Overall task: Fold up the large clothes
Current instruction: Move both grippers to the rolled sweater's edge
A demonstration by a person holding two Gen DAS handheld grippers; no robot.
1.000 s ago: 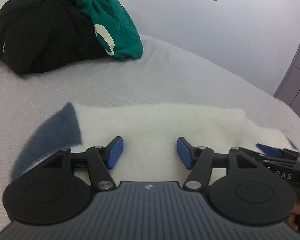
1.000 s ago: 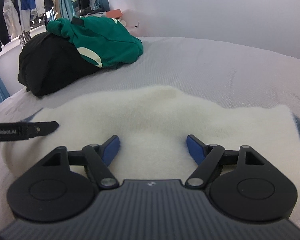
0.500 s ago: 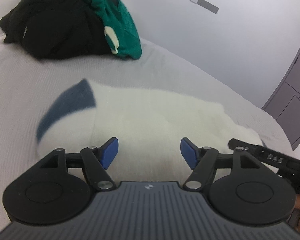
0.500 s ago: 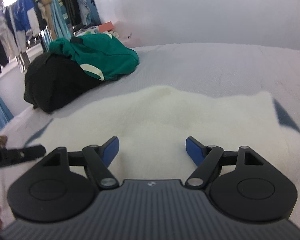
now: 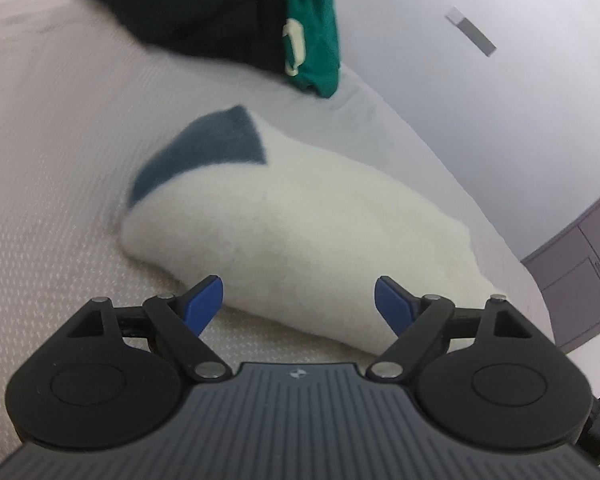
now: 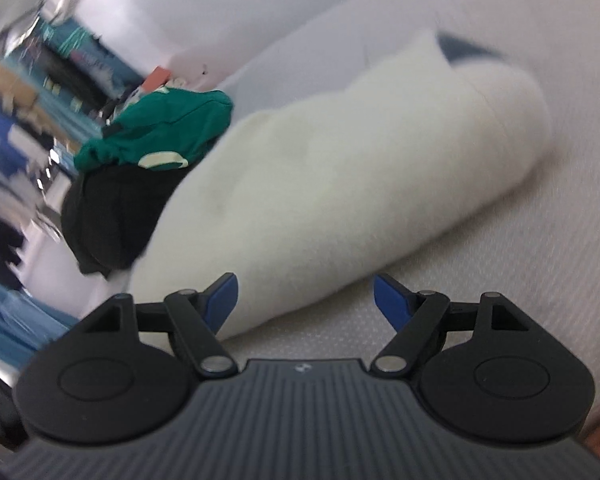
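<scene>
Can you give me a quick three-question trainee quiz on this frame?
1. True or false: the left gripper is clamped on the cream fleece garment.
2. Which garment lies on top of the black garment? A) a red one B) the green garment C) a yellow one
3. Fill in: the cream fleece garment has a patch of ___ colour at one end.

Key: 1. False; its jaws are opening, with nothing pinched between the pads. 2. B. 3. Dark blue.
</scene>
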